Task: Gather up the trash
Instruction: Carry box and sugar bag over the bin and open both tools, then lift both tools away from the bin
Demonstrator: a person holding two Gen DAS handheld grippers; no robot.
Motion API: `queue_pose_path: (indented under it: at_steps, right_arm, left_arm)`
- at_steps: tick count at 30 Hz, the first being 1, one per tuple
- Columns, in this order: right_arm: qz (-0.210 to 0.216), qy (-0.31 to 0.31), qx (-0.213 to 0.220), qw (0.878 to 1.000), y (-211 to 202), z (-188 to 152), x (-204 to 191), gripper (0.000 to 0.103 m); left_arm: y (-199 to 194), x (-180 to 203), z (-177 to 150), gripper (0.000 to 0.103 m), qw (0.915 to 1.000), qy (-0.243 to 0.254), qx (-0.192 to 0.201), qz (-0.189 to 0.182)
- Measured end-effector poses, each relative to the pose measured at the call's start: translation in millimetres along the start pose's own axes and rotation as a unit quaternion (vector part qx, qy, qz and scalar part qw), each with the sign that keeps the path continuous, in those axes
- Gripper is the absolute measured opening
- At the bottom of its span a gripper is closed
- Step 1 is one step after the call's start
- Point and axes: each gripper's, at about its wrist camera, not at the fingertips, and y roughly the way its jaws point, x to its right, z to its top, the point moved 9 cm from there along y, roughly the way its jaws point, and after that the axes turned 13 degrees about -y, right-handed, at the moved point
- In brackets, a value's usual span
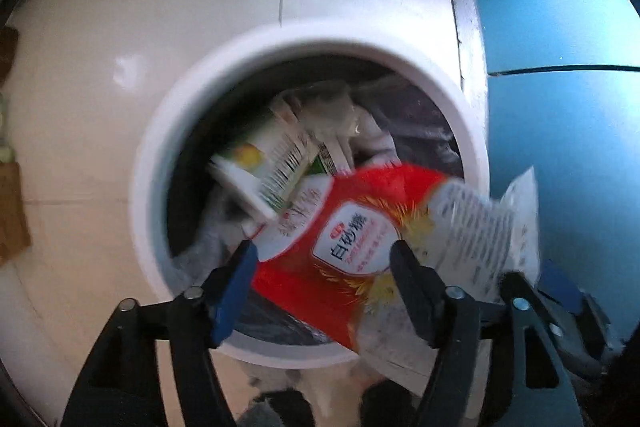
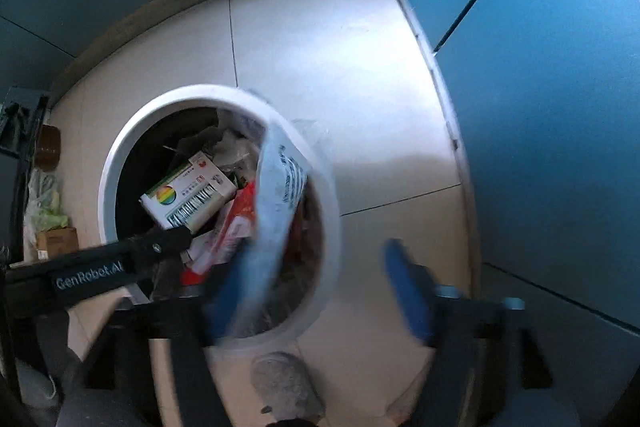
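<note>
Both grippers are over the white round trash bin, which stands on pale floor tile beside a blue cabinet.

Left gripper: jaws apart, the red-and-white sugar bag lies between the fingers, blurred, over the bin mouth. No pad visibly presses it, so it looks released or mid-drop, not clamped.

Right gripper: jaws wide apart. A blurred white-blue plastic wrapper hangs by its left finger over the bin rim; contact unclear, likely falling too.

Already in the bin: a green-white carton with barcode, plus crumpled paper and plastic.

Judgement: the deposit step is nearly done for these 2 items. Left to do: confirm both land inside, since the wrapper rides close to the rim. A bag and box sit by the far wall; unclear if they count as trash.
</note>
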Motion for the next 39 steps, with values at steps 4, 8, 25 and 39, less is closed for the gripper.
queue_pose_path:
  at_steps: [4,8,25,39]
  right_arm:
    - [-0.016,-0.009,0.017,1.0,-28,-6,10,0.102]
    - [-0.026,-0.016,0.036,0.999,-61,-16,10,0.103]
    - [-0.06,-0.042,0.132,0.989,-350,-76,-23,0.103]
    - [-0.011,-0.077,0.212,0.974,-609,-194,-18,0.103]
  left_arm:
    - [-30,-18,7,0.098,0.9978,0.015,0.052,0.039]
    - [-72,-44,6,0.1,0.9909,0.02,0.112,0.072]
    - [-342,-36,-122,0.1,0.9646,0.032,0.253,0.066]
    - [-533,-11,-304,0.1,0.9397,0.027,0.341,0.016]
